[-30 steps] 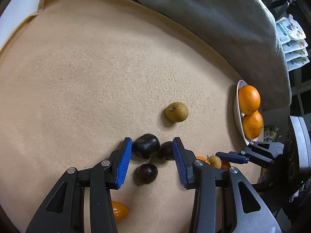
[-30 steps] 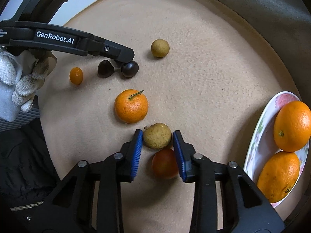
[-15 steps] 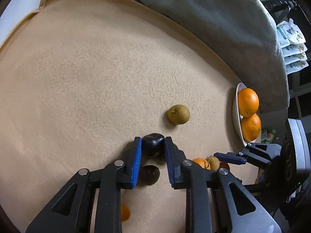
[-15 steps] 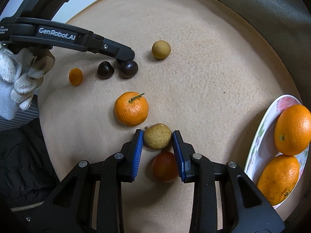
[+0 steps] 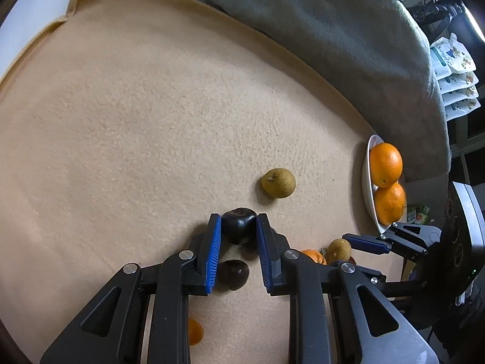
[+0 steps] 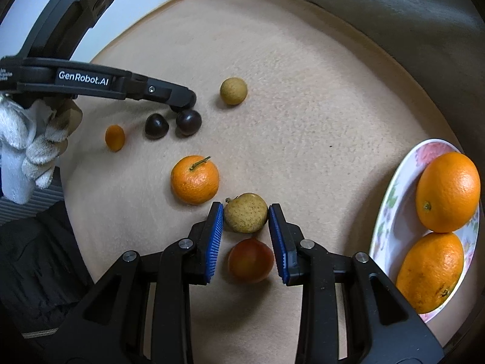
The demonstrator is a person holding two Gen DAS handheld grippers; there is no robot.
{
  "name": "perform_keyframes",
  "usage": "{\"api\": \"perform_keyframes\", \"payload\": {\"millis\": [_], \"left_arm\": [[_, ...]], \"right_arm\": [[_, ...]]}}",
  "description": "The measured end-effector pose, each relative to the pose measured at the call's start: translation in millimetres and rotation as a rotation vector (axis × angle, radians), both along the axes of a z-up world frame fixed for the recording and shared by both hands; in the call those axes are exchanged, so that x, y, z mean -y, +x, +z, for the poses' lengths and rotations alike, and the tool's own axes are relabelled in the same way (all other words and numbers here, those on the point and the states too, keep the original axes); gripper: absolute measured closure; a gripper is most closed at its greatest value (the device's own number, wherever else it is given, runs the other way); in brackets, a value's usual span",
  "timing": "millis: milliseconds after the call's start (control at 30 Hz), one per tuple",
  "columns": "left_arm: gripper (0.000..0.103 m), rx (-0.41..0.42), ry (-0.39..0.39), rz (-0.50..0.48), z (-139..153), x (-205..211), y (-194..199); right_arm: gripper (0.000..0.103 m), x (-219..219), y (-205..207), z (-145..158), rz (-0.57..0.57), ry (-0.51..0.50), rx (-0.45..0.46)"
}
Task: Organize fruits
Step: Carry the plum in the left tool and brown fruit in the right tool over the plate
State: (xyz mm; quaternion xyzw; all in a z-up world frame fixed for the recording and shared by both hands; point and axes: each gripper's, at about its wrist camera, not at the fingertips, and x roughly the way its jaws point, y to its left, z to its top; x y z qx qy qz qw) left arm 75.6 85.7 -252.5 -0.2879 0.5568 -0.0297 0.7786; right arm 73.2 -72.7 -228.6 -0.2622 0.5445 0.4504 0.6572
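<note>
- Fruits lie scattered on a tan blanket [image 6: 303, 91], which carries everything here; a grey blanket bunches along its far edge.
- A floral plate [image 6: 391, 212] at the blanket's right edge holds two large oranges [image 6: 448, 191], so I judge it the collecting place.
- The left gripper [image 5: 239, 227] has changed most: a second ago its blue pads stood spread around the dark fruit [image 5: 238, 224]; now they pinch it from both sides. That pick looks secured, though the fruit appears to sit on the cloth still.
- The right gripper [image 6: 246, 217] holds its pads against a speckled yellow-brown fruit [image 6: 246, 217], a grip it already had a second ago; the fruit seems slightly raised, and a reddish fruit [image 6: 251, 259] lies under the jaws.
- A tangerine [image 6: 194, 179] with a stem sits just left of the right gripper.
- A second yellow-brown fruit [image 6: 233, 91] rests apart, farther out.
- Another dark fruit [image 6: 156, 126] lies beside the pinched one, and a small orange kumquat [image 6: 115, 137] near it.
- With both grips closed, the next move is probably carrying each fruit to its group; the smooth dark one may slip.
</note>
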Motion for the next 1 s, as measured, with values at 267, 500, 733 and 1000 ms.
{"api": "perform_keyframes", "payload": {"millis": [267,500,733,1000], "left_arm": [[0.082,0.043,0.0,-0.001,18.7,-0.6,1.1],[0.081,0.076,-0.003,-0.029,32.8,11.3,6.7],[0.081,0.106,-0.023,-0.074,45.4,34.5,17.0],[0.081,0.133,-0.033,-0.162,57.2,73.5,38.2]], "right_arm": [[0.071,16.7,5.0,14.6,-0.06,0.047,0.005],[0.071,37.7,12.1,32.0,-0.112,0.082,0.024],[0.071,64.3,21.5,48.2,-0.192,0.108,0.045],[0.071,116.4,40.7,62.0,-0.319,0.112,0.079]]}}
